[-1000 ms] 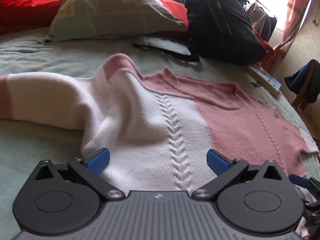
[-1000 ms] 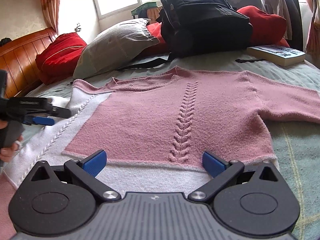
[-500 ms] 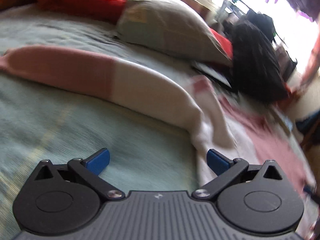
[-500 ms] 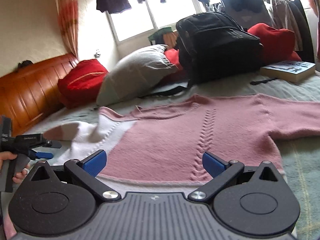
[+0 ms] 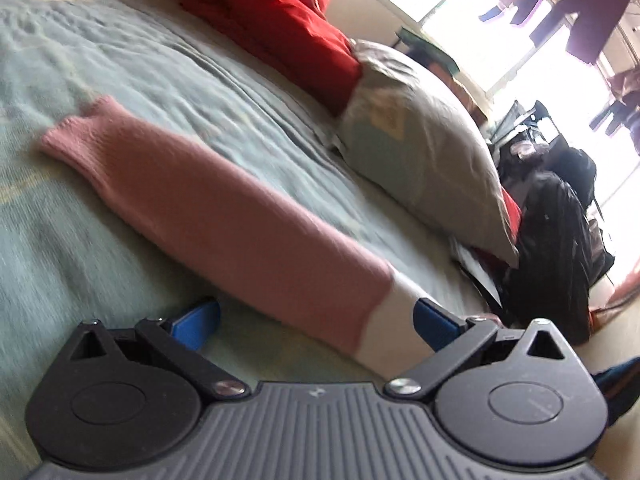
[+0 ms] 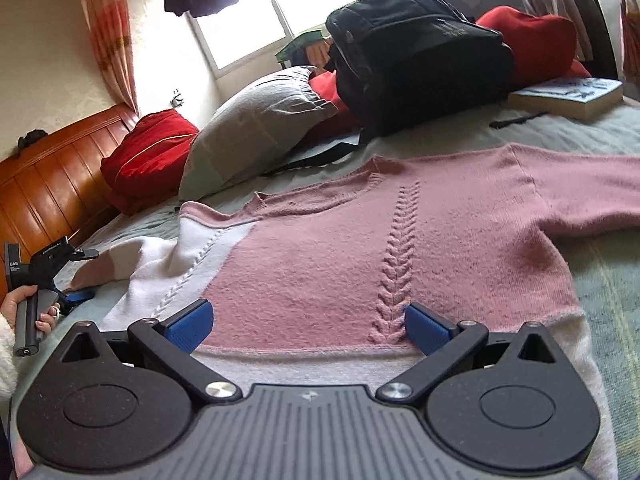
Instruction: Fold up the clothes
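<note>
Nearest the right wrist camera, the right gripper (image 6: 307,324) hangs with its blue pads spread wide over the lower hem of the pink-and-white knit sweater (image 6: 360,256), gripping nothing. The sweater lies front-up and flat on the pale green bedspread (image 6: 612,280), its cable braid running up the middle between the pads and its right sleeve stretched out to the side. At the left edge of that view a hand (image 6: 30,306) holds the left gripper (image 6: 78,297) low beside the sweater's other sleeve.

From the left wrist camera, the left gripper (image 5: 316,322) also stands wide apart — the sleeve (image 5: 224,216) passes between its pads, pink from the cuff down to a white band near the right pad, resting on the bedspread (image 5: 100,60) and not pinched.

Farther back lie a grey pillow (image 6: 256,128) and a red cushion (image 6: 148,156) against the wooden headboard (image 6: 52,176). A black backpack (image 6: 416,60) stands beside the pillow, with a book (image 6: 568,96) to its right — behind them, the bright window (image 6: 320,4) with clothes hanging.
</note>
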{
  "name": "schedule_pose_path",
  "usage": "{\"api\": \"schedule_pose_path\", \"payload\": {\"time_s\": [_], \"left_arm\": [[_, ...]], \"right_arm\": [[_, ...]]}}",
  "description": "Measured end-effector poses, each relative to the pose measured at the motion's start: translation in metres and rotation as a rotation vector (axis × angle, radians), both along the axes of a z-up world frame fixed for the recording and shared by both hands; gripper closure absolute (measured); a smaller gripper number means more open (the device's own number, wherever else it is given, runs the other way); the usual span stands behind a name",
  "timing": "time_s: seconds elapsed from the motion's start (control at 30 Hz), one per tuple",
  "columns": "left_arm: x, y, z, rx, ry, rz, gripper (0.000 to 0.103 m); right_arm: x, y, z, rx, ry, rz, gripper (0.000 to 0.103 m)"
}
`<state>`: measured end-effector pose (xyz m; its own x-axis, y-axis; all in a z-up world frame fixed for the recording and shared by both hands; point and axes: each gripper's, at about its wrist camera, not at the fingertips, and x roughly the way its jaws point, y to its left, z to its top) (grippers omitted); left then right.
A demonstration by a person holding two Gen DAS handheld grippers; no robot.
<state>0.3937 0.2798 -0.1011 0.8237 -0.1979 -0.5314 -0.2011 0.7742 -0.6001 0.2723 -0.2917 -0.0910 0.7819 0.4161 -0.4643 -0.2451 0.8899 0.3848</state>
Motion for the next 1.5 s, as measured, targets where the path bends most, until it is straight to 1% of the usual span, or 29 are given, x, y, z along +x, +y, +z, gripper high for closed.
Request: {"api": "schedule_pose_path", "payload": {"time_s": [0.1,0.3,0.4,0.53,0.6,0.67,0.7,0.73,0.8,0.83,0.87,0.93,1.0,1.03,1.07,1.13,1.17,1.3,1.4,1.5], "left_arm": [[0.006,0.007,-0.001,-0.007,-0.018,0.023,0.001],[0.009,0.027,-0.004,-0.071,-0.049,0.103,0.001],[0.003,0.031,-0.005,-0.148,-0.068,0.156,0.001],[0.001,0.035,-0.003,-0.219,-0.090,0.168,0.001],[-0.002,0.037,-0.002,-0.290,-0.153,0.162,0.001],[-0.002,0.034,-0.004,-0.335,-0.217,0.120,0.001],[0.001,0.031,-0.006,-0.339,-0.219,0.099,0.001],[0.006,0.028,-0.009,-0.325,-0.188,0.085,0.001],[0.012,0.020,-0.013,-0.273,-0.158,0.091,0.001],[0.013,0.016,-0.013,-0.262,-0.160,0.094,0.001],[0.014,0.014,-0.012,-0.261,-0.169,0.093,0.001],[0.015,0.012,-0.009,-0.294,-0.194,0.085,0.001],[0.010,0.011,-0.005,-0.327,-0.259,0.071,0.001],[0.009,0.009,-0.006,-0.333,-0.266,0.064,0.001],[0.010,0.008,-0.007,-0.335,-0.254,0.056,0.001],[0.014,0.003,-0.007,-0.308,-0.205,0.053,0.001],[0.014,0.003,-0.004,-0.306,-0.210,0.058,0.001],[0.003,0.009,0.012,-0.332,-0.309,0.092,0.001],[-0.003,0.015,0.028,-0.286,-0.327,0.113,0.001],[-0.013,0.023,0.042,-0.260,-0.336,0.116,0.001]], "right_arm": [[0.001,-0.001,-0.002,0.002,0.008,-0.001,0.000],[0.003,0.001,-0.003,-0.011,0.014,-0.001,0.000],[0.003,0.000,-0.003,-0.010,0.018,-0.001,0.000],[0.005,0.001,-0.004,-0.015,0.023,0.000,0.000],[0.005,0.003,-0.005,-0.021,0.023,0.001,0.000],[0.005,0.004,-0.005,-0.028,0.024,0.001,0.000],[0.005,0.004,-0.005,-0.031,0.024,0.000,0.000],[0.005,0.005,-0.005,-0.033,0.024,0.000,0.000],[0.005,0.005,-0.005,-0.037,0.024,0.001,0.000],[0.005,0.005,-0.006,-0.039,0.025,0.001,0.000],[0.005,0.005,-0.006,-0.041,0.025,0.001,0.000],[0.005,0.005,-0.006,-0.044,0.025,0.001,0.000],[0.005,0.006,-0.006,-0.045,0.025,0.002,0.000],[0.005,0.006,-0.006,-0.046,0.025,0.002,0.000],[0.005,0.006,-0.006,-0.048,0.025,0.002,0.000],[0.005,0.007,-0.006,-0.051,0.025,0.002,0.000],[0.005,0.007,-0.006,-0.053,0.025,0.002,0.000],[0.005,0.007,-0.006,-0.053,0.026,0.002,0.000],[0.006,0.008,-0.006,-0.053,0.026,0.003,0.000],[0.007,0.008,-0.006,-0.055,0.026,0.003,0.000]]}}
